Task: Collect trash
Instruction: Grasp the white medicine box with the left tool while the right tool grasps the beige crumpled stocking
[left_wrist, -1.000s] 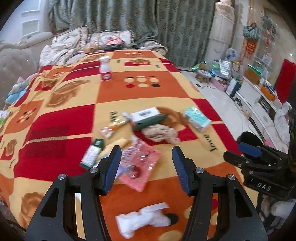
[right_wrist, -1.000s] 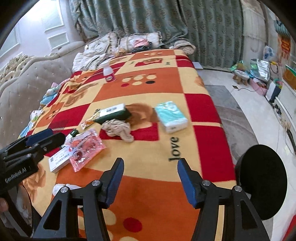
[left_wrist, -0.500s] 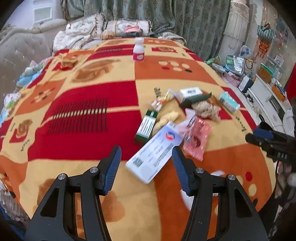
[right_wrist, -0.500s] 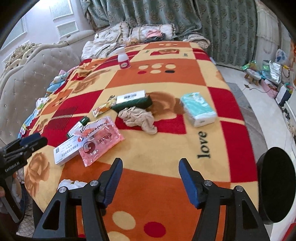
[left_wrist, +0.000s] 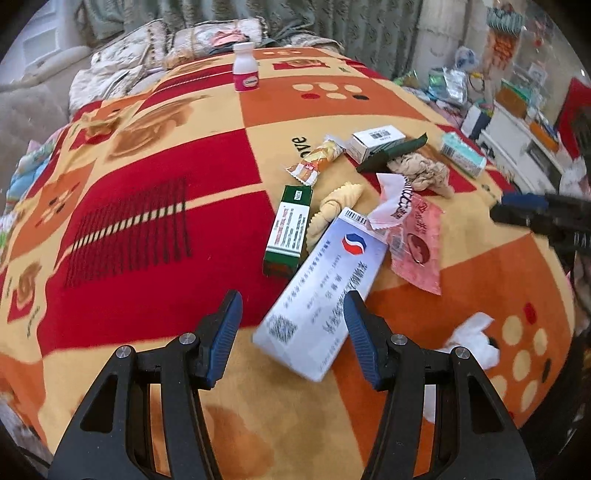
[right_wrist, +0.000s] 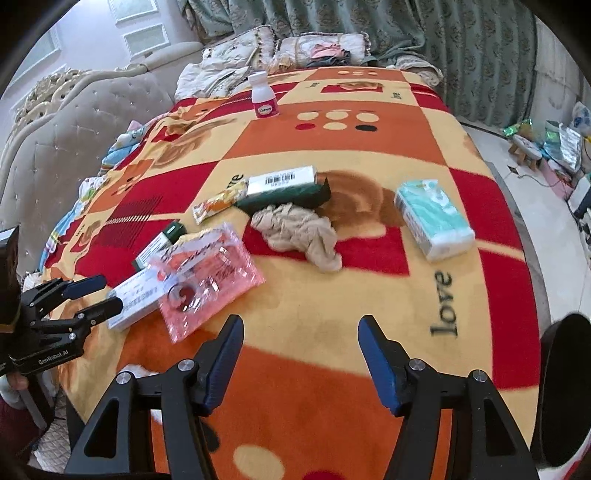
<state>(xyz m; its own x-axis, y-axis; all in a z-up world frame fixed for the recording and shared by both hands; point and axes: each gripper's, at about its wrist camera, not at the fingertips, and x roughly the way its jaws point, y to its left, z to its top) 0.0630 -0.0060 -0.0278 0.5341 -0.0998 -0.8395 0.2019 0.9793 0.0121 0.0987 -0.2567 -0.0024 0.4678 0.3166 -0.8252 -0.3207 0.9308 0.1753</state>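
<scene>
The left gripper (left_wrist: 291, 325) hung with jaws apart over the near end of a white box (left_wrist: 325, 291), gripping nothing. The right gripper (right_wrist: 299, 350) was empty too, over bare blanket (right_wrist: 369, 295). Beyond lay a pink wrapper (right_wrist: 207, 277), green box (left_wrist: 288, 232), beige cloth (right_wrist: 299, 232), tissue pack (right_wrist: 432, 218) and a far bottle (right_wrist: 263, 96); the blanket's right side lay open.

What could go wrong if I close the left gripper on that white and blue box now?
1. The pink plastic bag overlaps the far end of the white and blue box, so lifting the box may drag the bag along.
2. The left gripper is open with only the box's near end between its fingers; a grip there could let the box tilt or slip.
3. The box lies askew to the fingers, so closing might twist it on the soft blanket.
</scene>
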